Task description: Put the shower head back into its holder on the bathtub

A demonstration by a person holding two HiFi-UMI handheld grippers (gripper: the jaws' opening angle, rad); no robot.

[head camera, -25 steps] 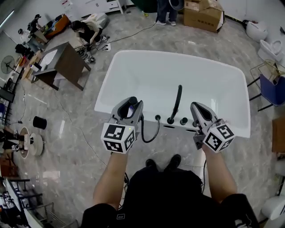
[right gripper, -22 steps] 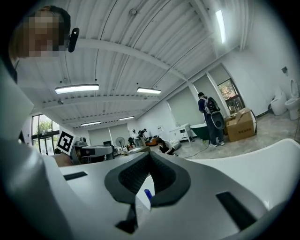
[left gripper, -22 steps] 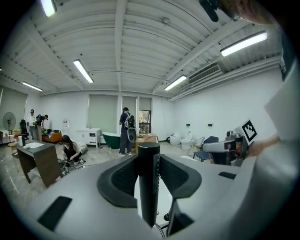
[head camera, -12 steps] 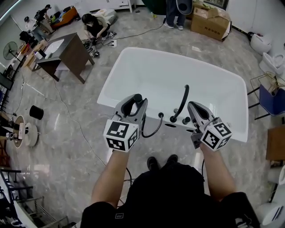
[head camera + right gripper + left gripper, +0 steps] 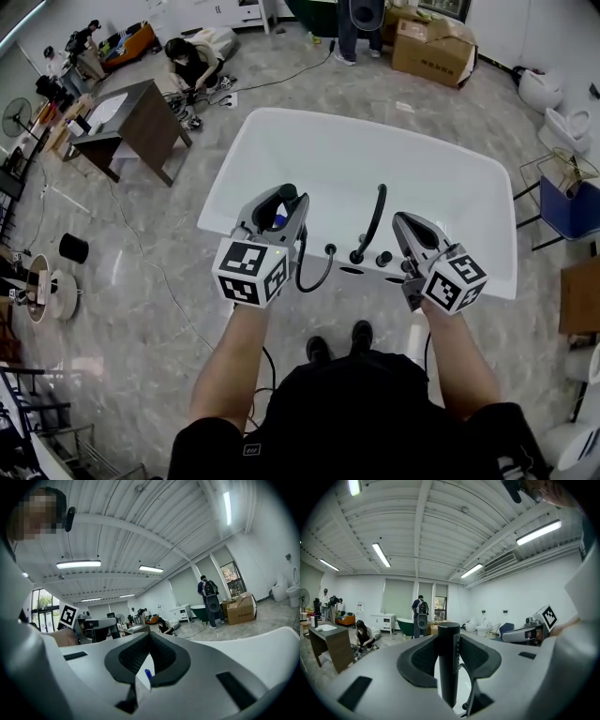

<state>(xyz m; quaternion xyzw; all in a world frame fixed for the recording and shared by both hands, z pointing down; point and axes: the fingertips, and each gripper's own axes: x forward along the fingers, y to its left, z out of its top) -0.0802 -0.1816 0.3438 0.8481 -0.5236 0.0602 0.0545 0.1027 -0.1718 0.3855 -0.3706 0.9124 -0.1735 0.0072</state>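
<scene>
Grey marbled floor [image 5: 141, 272] of an open showroom, with a white bathtub [image 5: 450, 178] at 12 o'clock. The left tongs [image 5: 284, 204] clamp the black shower head [image 5: 449, 663] upright over the tub's near rim. Its lower end is hidden behind them, and its hose [image 5: 316, 277] loops below. The right tongs [image 5: 410, 228] are closed and empty. A black spout [image 5: 373, 220] stands between the two, and a brown counter [image 5: 141, 127] sits at 10 o'clock.

surface: grey marbled floor [image 5: 141, 272] | on it: white bathtub [image 5: 328, 155], brown table [image 5: 145, 127], cardboard boxes [image 5: 431, 42]
</scene>
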